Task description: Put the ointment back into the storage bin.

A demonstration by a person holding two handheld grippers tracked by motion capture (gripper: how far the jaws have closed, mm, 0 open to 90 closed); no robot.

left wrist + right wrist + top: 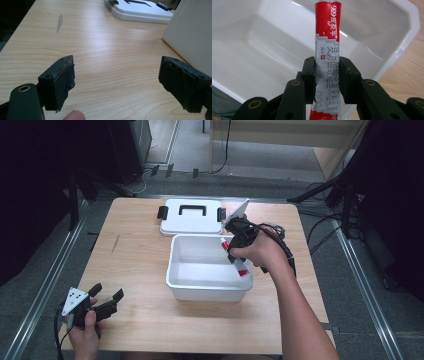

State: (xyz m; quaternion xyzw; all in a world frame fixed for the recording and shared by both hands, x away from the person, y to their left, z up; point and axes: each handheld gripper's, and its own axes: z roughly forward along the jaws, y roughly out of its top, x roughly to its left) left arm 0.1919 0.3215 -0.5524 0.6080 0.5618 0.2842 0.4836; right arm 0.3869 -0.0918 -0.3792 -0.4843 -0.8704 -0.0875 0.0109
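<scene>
My left gripper rests low at the near left corner of the table, its jaws spread wide apart with nothing between them. In the left gripper view I see bare wood grain between the two black pads, and the tip of one of my fingers at the bottom edge. A faint grey smear marks the wood farther ahead.

Beyond that, near the middle of the table, sits the white tub. My right hand reaches over its right rim, and my right gripper is clamped on a red and silver tube. The pads press on the tube's silver middle, and the red end sticks out past them, pointing down into the tub. From above, the tube slants just inside the tub's right wall. I cannot tell whether it touches the bottom of the tub.

Farthest from me, just behind the tub, the white lid lies flat on the table, with a black handle on top and a black clip at each end.
</scene>
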